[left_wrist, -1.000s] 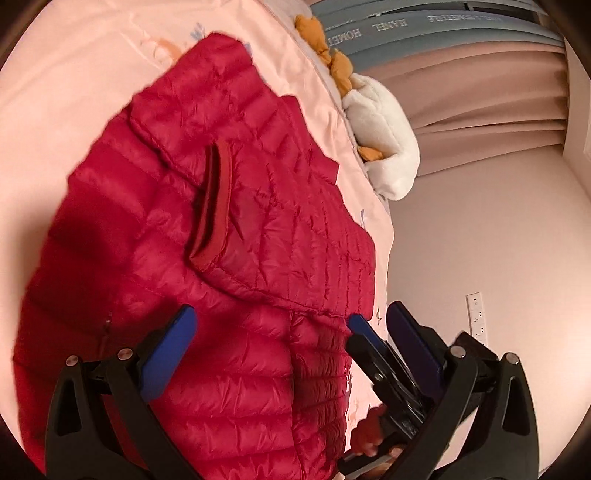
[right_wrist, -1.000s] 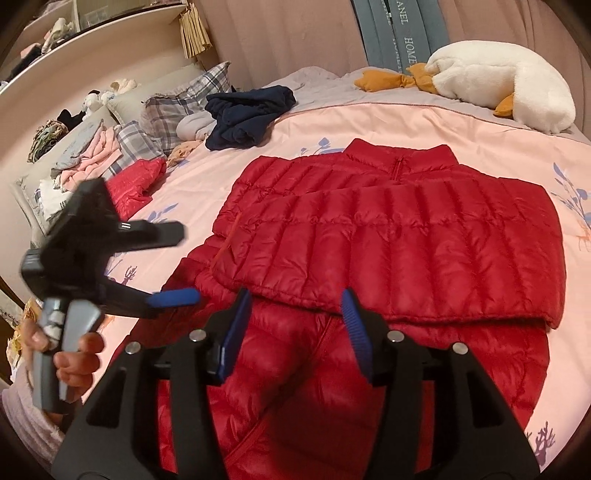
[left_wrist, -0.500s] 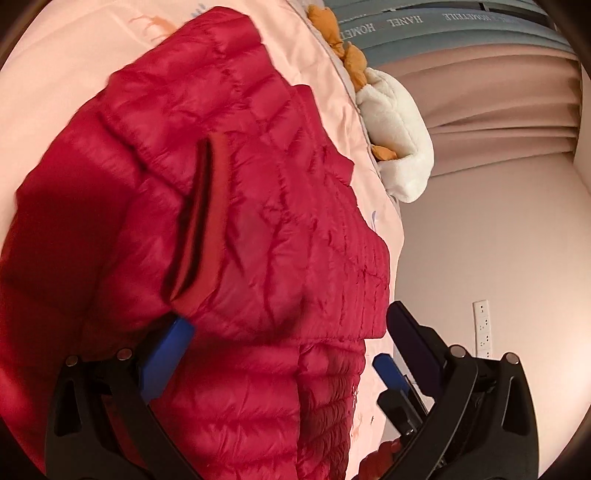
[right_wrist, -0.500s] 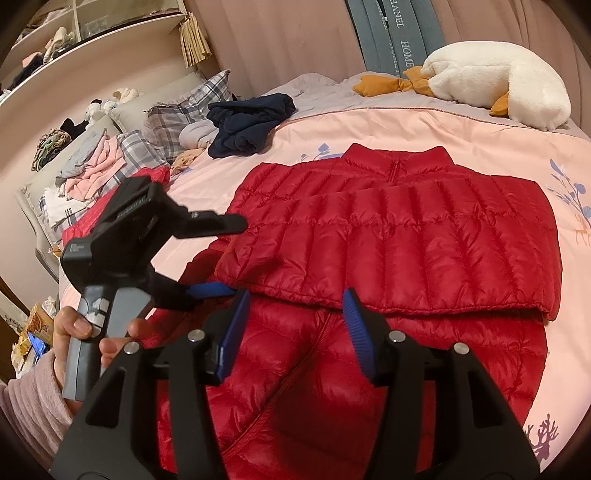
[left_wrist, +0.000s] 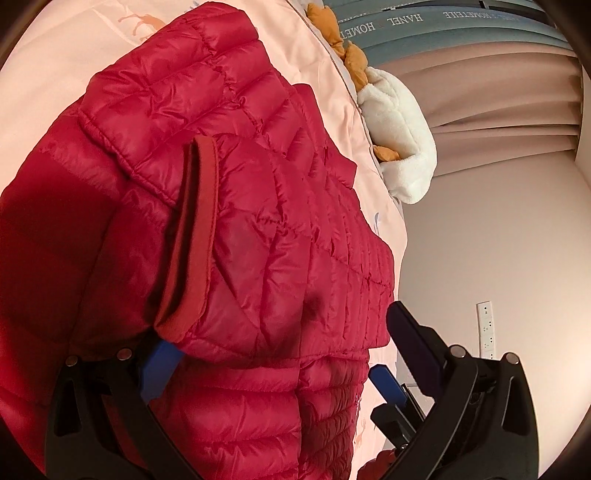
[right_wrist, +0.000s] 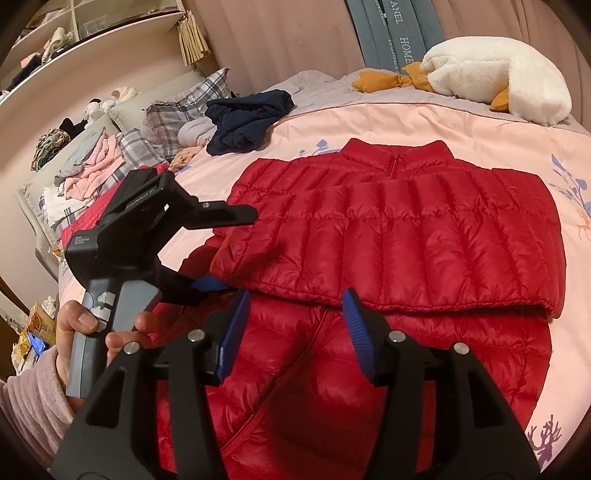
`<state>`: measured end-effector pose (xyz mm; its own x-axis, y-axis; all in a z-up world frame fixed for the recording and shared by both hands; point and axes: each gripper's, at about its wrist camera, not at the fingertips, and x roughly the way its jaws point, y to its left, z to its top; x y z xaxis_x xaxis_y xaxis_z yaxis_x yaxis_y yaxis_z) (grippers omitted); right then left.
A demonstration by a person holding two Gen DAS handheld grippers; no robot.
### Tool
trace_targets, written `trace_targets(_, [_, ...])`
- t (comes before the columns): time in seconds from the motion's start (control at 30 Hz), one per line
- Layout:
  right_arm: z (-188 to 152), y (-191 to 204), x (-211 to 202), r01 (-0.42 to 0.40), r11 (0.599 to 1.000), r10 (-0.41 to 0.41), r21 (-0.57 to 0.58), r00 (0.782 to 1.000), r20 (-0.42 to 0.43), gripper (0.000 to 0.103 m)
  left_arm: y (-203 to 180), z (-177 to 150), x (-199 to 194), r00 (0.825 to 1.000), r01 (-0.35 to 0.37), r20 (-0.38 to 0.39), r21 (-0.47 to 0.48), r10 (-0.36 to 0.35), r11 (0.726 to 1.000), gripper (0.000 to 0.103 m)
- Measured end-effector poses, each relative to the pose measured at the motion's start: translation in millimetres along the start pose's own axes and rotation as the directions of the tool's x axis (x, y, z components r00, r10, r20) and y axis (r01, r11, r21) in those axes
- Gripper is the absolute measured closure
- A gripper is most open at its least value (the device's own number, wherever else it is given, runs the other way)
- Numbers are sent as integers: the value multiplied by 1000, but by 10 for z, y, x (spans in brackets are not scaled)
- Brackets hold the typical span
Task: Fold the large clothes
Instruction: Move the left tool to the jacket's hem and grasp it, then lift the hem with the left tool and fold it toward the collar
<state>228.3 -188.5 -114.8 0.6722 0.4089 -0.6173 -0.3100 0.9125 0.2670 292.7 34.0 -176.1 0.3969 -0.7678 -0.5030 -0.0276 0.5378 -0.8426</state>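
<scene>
Pink-quilted bed [right_wrist: 388,122], beige curtains [right_wrist: 295,33]

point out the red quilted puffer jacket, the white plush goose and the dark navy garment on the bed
red quilted puffer jacket [right_wrist: 424,236]: right wrist view, folded-over sleeve
white plush goose [right_wrist: 517,88]: right wrist view, body
dark navy garment [right_wrist: 247,118]: right wrist view, crumpled middle

Up at the head of the pink bedspread [right_wrist: 388,118] lies a white plush goose [right_wrist: 498,88], orange feet trailing left. A crumpled navy garment [right_wrist: 247,118] sits beside a plaid pillow [right_wrist: 173,110]. Folded pink clothes [right_wrist: 96,162] are stacked at the left edge. Grey lettered curtains [right_wrist: 391,33] hang behind, and a wall socket [left_wrist: 487,325] shows on the pale wall.
</scene>
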Motion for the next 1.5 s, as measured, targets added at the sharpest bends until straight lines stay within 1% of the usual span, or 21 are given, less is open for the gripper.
trace_targets(0.3, [-17,3,51,-1,1000,1,-4,1000,-6,50,-13,34,53,1000,-7,2,8,7,1000,1])
trace_targets(0.4, [-21,10,71,5,1000,-5,-8,1000,-12,50,-31,36,64,999,-39,6,15,39,999,1])
trace_targets(0.5, [-32,22,73,12,1000,-12,-20,1000,-12,50,-70,50,92,996,-83,21,34,82,996,9])
trace_targets(0.57, [-37,23,68,12,1000,-13,-19,1000,-10,50,-71,49,98,995,-100,25,50,99,994,17])
trace_targets(0.6, [-37,20,67,12,1000,-13,-17,1000,-9,50,-75,48,103,994,-110,23,60,109,992,19])
trace_targets(0.63, [-41,20,66,13,1000,-13,-15,1000,-8,50,-72,45,107,992,-122,22,69,121,990,24])
trace_targets(0.67, [-43,18,67,15,1000,-15,-12,1000,-9,50,-79,41,111,989,-148,22,83,147,985,32])
trace_targets(0.7, [-39,11,73,16,1000,-16,-7,1000,-10,50,-87,37,114,985,-172,25,95,171,980,37])
trace_targets(0.73, [-39,11,77,16,1000,-16,-5,1000,-12,50,-93,37,116,981,-192,27,107,190,976,48])
trace_targets(0.77, [-40,12,78,17,1000,-17,-5,1000,-12,50,-97,39,121,979,-203,25,118,202,972,56])
trace_targets(0.8, [-44,23,72,18,1000,-18,-6,1000,-12,50,-97,41,122,979,-205,24,121,203,971,60])
trace_targets(0.87, [-41,31,59,19,1000,-19,-9,1000,-8,49,-110,43,124,979,-203,22,135,202,970,72])
trace_targets(0.9, [-35,35,51,19,1000,-19,-8,1000,-7,49,-122,40,124,979,-206,25,143,204,968,74])
trace_targets(0.97, [-33,39,34,20,1000,-20,-7,1000,-2,49,-163,33,119,976,-218,40,161,214,963,82])
trace_targets(1.07, [-24,42,1,24,1000,-24,-11,1000,6,49,-243,15,83,973,-230,71,191,220,954,88])
trace_targets(1.33, [-4,73,-101,23,1000,-22,-10,999,27,49,-506,24,-124,967,-239,155,259,204,936,89])
trace_targets(1.5, [0,108,-149,17,1000,-16,-16,999,35,48,-599,69,-243,961,-247,190,275,199,929,89])
